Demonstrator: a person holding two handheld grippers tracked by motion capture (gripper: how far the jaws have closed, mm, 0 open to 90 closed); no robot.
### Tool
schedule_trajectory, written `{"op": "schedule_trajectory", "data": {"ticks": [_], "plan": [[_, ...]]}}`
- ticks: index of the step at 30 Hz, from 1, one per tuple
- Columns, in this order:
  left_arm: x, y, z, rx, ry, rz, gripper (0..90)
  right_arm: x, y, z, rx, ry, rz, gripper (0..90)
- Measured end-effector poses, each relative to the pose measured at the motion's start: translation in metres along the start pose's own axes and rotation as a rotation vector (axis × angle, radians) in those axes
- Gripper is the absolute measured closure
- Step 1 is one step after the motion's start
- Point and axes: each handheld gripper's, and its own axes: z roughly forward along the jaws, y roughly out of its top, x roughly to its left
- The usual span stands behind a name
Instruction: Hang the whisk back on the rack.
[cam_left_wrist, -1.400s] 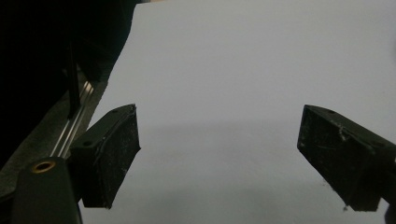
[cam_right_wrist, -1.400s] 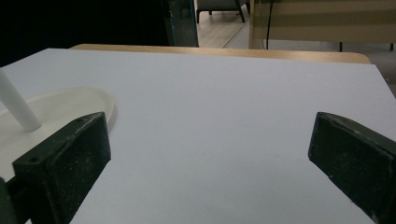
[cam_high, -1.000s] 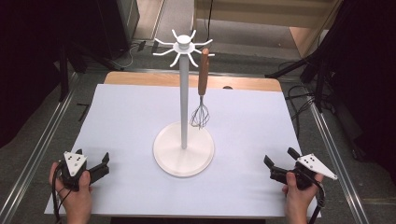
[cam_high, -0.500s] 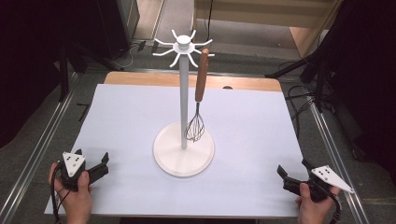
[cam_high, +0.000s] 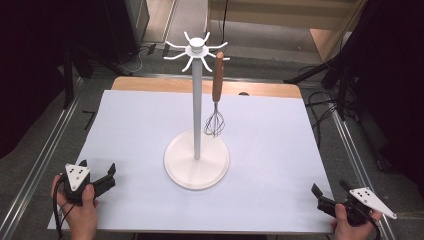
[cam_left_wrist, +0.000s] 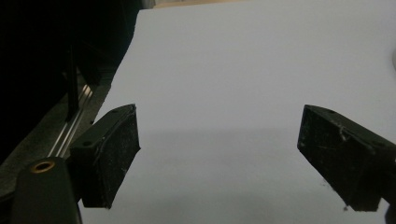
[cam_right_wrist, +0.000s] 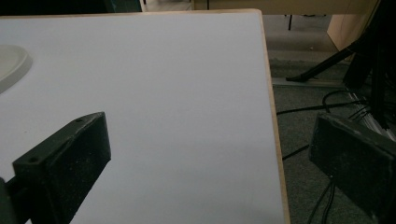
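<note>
A white hook stand (cam_high: 197, 90) rises from a round base (cam_high: 197, 160) at the middle of the table. From one of its top hooks hangs a whisk (cam_high: 216, 102) with a wooden handle and a dark wire head just above the base. My left gripper (cam_high: 97, 171) rests at the table's near left corner, held by a hand, open with nothing between its jaws (cam_left_wrist: 219, 154). At the near right corner my right gripper (cam_high: 330, 191) is open and empty (cam_right_wrist: 210, 163), one jaw over the table, the other past its edge.
The table is covered with a white sheet (cam_high: 280, 145) with a wooden rim showing at the far edge and right side (cam_right_wrist: 271, 107). Metal rails (cam_high: 45, 160) run along both sides. Cables (cam_right_wrist: 322, 107) and dark stand legs lie on the floor to the right.
The right gripper has drawn back toward the near right corner and lower in the high view. The whisk has swung slightly on its hook. The left gripper has stayed put.
</note>
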Motion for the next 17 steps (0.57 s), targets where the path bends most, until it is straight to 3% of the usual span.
{"op": "schedule_trajectory", "data": {"ticks": [5,8,11,17], "plan": [[0.0023,0.0,-0.0009,-0.009,0.006,-0.031,13.7,-0.0021,-0.0023,0.0015,0.013,-0.029,0.029,0.0],[0.0018,0.0002,-0.0014,-0.011,-0.01,-0.016,13.8,0.0011,-0.0033,0.0019,0.008,-0.052,0.003,0.0],[0.0009,0.0005,-0.0005,-0.004,0.002,-0.011,13.8,0.0028,-0.0038,0.0024,0.015,-0.047,-0.012,0.0],[-0.0007,0.0003,-0.0005,-0.002,0.012,0.001,13.7,0.0027,-0.0046,0.0015,0.005,-0.046,-0.011,0.0]]}}
